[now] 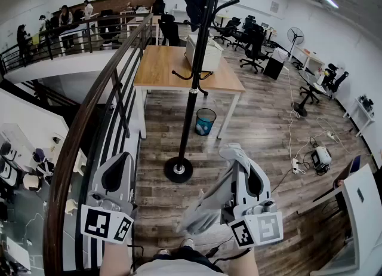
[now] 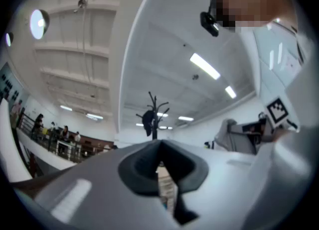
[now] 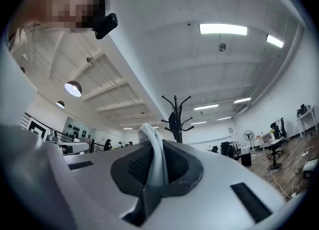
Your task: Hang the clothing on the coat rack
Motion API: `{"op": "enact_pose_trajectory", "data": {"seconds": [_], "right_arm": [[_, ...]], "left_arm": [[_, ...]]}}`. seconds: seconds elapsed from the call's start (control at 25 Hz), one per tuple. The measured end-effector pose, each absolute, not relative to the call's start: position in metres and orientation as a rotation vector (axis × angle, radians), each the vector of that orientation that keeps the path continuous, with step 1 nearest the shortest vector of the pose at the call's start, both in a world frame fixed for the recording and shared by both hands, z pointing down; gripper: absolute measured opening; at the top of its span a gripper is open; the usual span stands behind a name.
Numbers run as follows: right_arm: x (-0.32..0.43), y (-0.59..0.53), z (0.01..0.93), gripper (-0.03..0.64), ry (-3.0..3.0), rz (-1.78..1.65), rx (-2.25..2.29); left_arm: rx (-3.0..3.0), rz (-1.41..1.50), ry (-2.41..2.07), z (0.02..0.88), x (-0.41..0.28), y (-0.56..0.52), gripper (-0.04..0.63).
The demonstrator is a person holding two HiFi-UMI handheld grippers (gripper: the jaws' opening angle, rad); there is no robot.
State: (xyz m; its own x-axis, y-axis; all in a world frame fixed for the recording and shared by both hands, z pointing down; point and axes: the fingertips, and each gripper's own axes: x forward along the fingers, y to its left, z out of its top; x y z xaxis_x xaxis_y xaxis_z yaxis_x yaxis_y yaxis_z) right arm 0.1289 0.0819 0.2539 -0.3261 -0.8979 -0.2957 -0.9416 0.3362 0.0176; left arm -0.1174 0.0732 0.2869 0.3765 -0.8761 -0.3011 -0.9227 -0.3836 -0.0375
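Clamping grey garment (image 1: 202, 208) in right tool (image 1: 239, 158); left tool (image 1: 121, 161) closed, empty; I fear slippage reaching coat rack (image 1: 192, 89).

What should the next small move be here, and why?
Probably carry the right gripper forward and up toward a free hook of the coat rack: its jaws are clamped on the grey garment, and the rack stands ahead, apart from both grippers.
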Motion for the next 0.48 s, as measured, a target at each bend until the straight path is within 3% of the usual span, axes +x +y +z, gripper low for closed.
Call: {"op": "enact_pose_trajectory", "data": {"seconds": [0.48], "right_arm": [[0.143,0.061,0.249,0.006,2.349,0.267,-1.643]], "left_arm": [[-2.413,0.358,1.608,0.277,-0.105,0.057,0.006]]}}
